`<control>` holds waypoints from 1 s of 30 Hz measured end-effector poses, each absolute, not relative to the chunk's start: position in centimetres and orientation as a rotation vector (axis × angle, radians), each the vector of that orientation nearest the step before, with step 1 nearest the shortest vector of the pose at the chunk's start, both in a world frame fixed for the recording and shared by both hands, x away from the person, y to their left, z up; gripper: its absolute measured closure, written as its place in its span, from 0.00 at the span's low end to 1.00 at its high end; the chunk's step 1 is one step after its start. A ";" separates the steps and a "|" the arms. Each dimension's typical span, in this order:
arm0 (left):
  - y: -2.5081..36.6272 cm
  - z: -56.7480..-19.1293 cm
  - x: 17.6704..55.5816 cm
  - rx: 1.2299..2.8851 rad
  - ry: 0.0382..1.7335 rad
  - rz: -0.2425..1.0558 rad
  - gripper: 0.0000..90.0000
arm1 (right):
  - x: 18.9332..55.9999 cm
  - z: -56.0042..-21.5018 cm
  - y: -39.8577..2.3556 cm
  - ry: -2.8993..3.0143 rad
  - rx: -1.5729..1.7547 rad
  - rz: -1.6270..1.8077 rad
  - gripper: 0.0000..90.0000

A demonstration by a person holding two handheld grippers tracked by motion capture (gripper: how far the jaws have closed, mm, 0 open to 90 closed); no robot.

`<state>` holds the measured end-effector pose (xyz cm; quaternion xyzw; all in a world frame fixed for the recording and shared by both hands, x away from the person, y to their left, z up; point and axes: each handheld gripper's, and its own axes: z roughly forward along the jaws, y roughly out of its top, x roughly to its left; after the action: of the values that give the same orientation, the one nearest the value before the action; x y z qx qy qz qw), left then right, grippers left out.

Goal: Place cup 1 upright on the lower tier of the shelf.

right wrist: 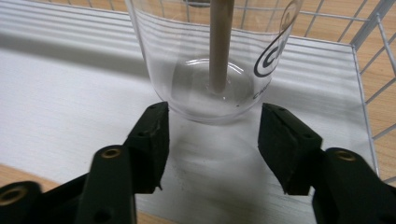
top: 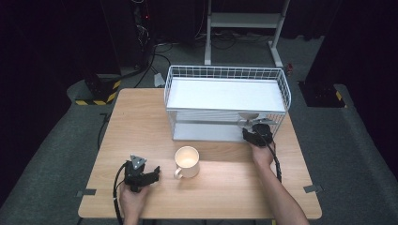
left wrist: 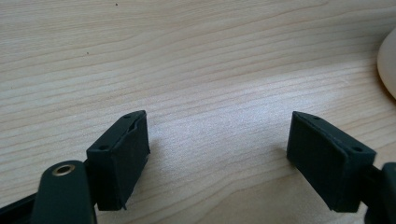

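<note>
Pale wooden worktop (top: 225, 183) underneath everything. At its far side, white wire two-tier rack (top: 225, 101) with flat white shelves. On the lower shelf, near the right end, clear glass tumbler (right wrist: 210, 56) with dark printed lettering and a thin wooden stick (right wrist: 219, 42) upright inside. Right hand-held gripper (right wrist: 212, 135) reached into that lower tier, jaws at the tumbler's base, one on each side, pinching the tumbler. In front of the rack, cream ceramic mug (top: 187, 162), handle toward the near left. Left hand-held gripper (left wrist: 217, 149) low over the worktop just left of the mug, jaws spread, nothing between.
</note>
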<state>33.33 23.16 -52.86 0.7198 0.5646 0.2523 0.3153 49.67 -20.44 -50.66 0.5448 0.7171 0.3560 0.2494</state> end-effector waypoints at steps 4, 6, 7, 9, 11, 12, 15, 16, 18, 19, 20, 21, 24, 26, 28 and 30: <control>23.1 -52.9 33.3 1.892 1.489 0.665 0.24 | 49.3 -50.4 -20.7 1.982 1.474 0.972 0.42; 23.1 -52.9 33.3 1.892 1.489 0.666 0.24 | 49.1 -50.2 -20.8 1.989 1.464 0.981 0.40; 23.2 -52.9 33.3 1.897 1.487 0.665 0.24 | 49.0 -50.1 -20.8 1.989 1.471 0.986 0.40; 23.2 -52.9 33.3 1.896 1.487 0.665 0.23 | 48.8 -50.0 -20.9 1.989 1.464 0.994 0.40; 23.2 -52.9 33.3 1.896 1.488 0.665 0.24 | 48.4 -49.8 -21.0 2.001 1.445 1.003 0.39; 23.2 -52.9 33.3 1.897 1.487 0.665 0.24 | 48.4 -49.8 -21.0 2.001 1.445 1.003 0.39; 23.2 -52.9 33.3 1.896 1.487 0.665 0.24 | 48.3 -49.6 -21.1 2.012 1.437 0.995 0.40; 23.2 -52.9 33.3 1.897 1.487 0.665 0.24 | 48.3 -49.6 -21.2 2.012 1.433 0.997 0.40; 23.2 -52.9 33.3 1.897 1.487 0.665 0.24 | 48.2 -49.5 -21.3 2.013 1.439 1.007 0.39; 23.2 -52.9 33.3 1.897 1.487 0.665 0.23 | 47.9 -49.3 -21.3 2.011 1.440 1.012 0.39; 23.2 -52.9 33.3 1.897 1.487 0.665 0.24 | 47.8 -49.3 -21.3 2.012 1.436 1.014 0.39; 23.2 -52.9 33.3 1.897 1.487 0.665 0.23 | 47.8 -49.3 -21.3 2.012 1.436 1.014 0.39; 23.2 -52.9 33.3 1.896 1.487 0.666 0.24 | 47.4 -49.1 -21.5 2.016 1.402 1.026 0.39; 23.2 -52.9 33.3 1.897 1.487 0.665 0.24 | 47.1 -48.9 -21.5 2.015 1.408 1.038 0.39; 23.2 -52.9 33.3 1.896 1.487 0.665 0.24 | 46.8 -48.7 -21.6 2.015 1.403 1.049 0.39; 23.1 -52.9 33.3 1.892 1.489 0.666 0.24 | 46.5 -48.5 -21.7 2.011 1.395 1.062 0.39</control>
<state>33.34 23.13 -52.87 0.7185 0.5654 0.2529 0.3164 46.50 -21.69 -48.50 0.5084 0.7327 0.3868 0.2346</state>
